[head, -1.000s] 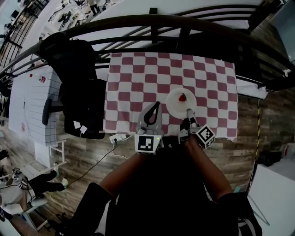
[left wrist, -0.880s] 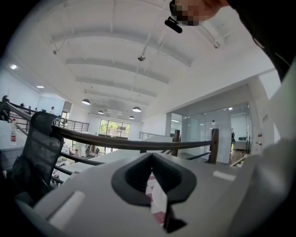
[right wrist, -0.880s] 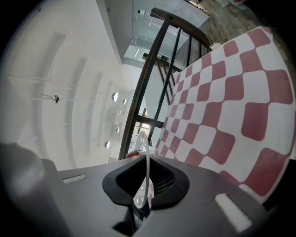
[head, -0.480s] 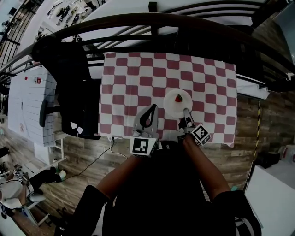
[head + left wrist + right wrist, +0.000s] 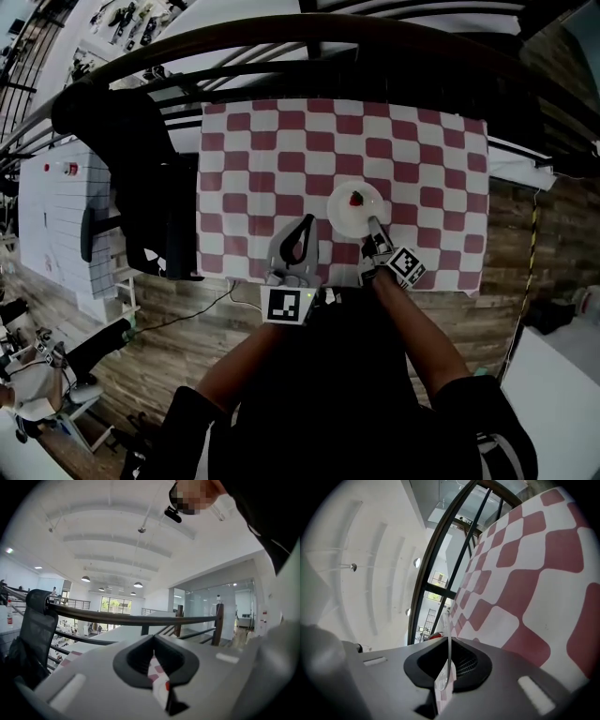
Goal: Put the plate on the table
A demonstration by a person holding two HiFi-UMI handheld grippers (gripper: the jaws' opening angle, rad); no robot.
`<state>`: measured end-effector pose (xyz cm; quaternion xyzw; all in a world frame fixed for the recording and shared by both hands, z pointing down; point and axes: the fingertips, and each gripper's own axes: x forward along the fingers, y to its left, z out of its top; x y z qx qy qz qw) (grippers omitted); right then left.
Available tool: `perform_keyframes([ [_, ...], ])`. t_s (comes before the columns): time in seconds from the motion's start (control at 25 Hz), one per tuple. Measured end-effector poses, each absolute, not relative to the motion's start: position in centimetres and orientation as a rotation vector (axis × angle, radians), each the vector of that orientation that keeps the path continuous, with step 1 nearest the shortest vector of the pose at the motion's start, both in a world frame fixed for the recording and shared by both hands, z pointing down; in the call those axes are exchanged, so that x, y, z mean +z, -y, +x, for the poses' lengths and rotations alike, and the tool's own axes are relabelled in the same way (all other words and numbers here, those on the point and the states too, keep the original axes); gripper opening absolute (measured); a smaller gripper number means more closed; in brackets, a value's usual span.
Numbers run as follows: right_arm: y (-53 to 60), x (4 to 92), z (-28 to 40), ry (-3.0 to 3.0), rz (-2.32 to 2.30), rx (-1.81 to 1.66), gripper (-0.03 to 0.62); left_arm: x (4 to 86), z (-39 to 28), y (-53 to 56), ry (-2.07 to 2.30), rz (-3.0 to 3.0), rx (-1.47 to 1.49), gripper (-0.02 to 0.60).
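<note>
— Holding anything in the left?
— No. My left gripper (image 5: 309, 219) was closed and empty at the table's near edge. My right gripper (image 5: 373, 223) pinched the near rim of the white plate (image 5: 343, 215), a small red thing (image 5: 355, 198) on it, over the checked tablecloth (image 5: 281, 150). I judged it mid-placing: next, settle it flat, then release.

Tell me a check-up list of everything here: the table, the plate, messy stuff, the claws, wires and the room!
Surface: table with a red-and-white checked cloth.
Job's things: white plate with a small red thing on it.
Clutter: nothing seen.
Grippers: right claw shut on the plate's rim; left claw shut, holding nothing.
Cables: one cable lying on the wooden floor.
Surroundings: dark railing beyond the table; black chair to the left.
</note>
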<state>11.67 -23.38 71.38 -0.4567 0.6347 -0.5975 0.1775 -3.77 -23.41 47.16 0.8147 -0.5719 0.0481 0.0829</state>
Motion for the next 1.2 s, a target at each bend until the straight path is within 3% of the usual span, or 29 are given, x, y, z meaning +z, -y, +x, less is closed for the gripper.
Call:
perform_keyframes([
  [1.2, 23.0, 78.7, 10.0, -1.698, -1.441, -1.995, 0.027, 48.9, -6.3, 22.0, 1.771, 2.328, 0.207, 0.009],
])
